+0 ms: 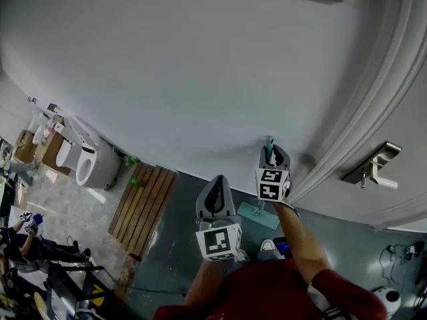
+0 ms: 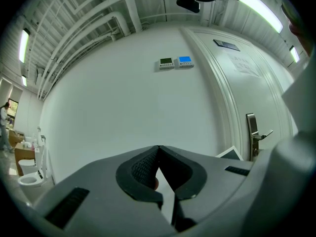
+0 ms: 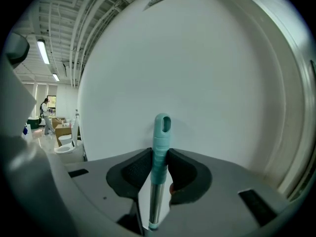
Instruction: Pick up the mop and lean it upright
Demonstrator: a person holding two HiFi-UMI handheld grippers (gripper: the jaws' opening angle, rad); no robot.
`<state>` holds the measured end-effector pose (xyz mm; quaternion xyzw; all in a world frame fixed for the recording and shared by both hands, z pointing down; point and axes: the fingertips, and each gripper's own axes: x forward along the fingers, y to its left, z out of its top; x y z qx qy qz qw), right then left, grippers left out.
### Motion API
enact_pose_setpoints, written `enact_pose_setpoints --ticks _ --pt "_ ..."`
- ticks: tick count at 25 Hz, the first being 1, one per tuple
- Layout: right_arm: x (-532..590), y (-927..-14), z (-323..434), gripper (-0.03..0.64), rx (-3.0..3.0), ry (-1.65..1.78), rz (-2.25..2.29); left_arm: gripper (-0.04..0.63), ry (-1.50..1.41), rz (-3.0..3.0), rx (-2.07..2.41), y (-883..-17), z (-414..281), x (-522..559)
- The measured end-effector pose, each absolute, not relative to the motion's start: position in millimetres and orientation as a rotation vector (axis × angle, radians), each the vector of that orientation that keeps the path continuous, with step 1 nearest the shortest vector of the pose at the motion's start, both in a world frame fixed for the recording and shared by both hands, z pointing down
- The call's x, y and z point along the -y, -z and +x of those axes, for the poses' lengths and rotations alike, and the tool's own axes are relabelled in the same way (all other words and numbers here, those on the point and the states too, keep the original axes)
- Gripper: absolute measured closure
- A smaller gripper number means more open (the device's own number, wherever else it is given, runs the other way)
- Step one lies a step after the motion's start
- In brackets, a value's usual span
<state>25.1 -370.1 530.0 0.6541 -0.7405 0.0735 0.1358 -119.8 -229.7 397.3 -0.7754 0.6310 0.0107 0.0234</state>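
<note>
Looking down in the head view: mop (image 1: 269, 145) stands close to upright just left of the door (image 1: 407, 132) frame, teal tip near the wall (image 1: 167, 79), mop head (image 1: 255, 215) on the floor below. Right tongs (image 1: 270, 153) are at the top of the handle. Left tongs (image 1: 217, 182) sit further left of the door, off the mop.

Left gripper view: left tongs clenched tip to tip, nothing between them. Two wall panels (image 2: 166, 62) left of the door, one with a blue screen, text too small to read. Sheet (image 2: 244, 63) on the door, print not legible.

Right gripper view: right tongs clamped on the teal grip (image 3: 160, 147), just under the hang hole. No brand visible on it.

Step, my read: the lean itself. Mop head planted, tip the handle top onto the wall left of the door frame, confirm it rests, then let go slowly. Otherwise it may slide along the wall.
</note>
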Motion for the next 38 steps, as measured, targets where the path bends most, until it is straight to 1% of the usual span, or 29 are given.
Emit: enact_pose_setpoints --ticks 4,11,16,26,38 --pt "369.6 -530.2 24.8 0.505 2.147 -0.206 1.888 0.583 -0.106 -2.408 -1.958 -391.7 -119.0 232.2" --pt "359.2 -528.9 23.4 0.505 2.174 -0.208 1.874 0.583 -0.062 -2.393 -1.976 -398.1 -124.0 233.9" --pt "327.9 -523.5 25.0 0.506 2.2 -0.211 1.879 0.583 -0.041 -2.387 -1.997 -404.0 -128.2 232.8" --pt "259.3 -517.3 2.7 0.508 2.311 -0.11 1.741 0.583 -0.033 -2.39 -1.99 -412.5 -126.2 229.8" --pt "254.2 -515.3 -3.4 0.508 2.312 -0.12 1.721 0.583 -0.021 -2.379 -1.992 -411.3 -131.7 228.6"
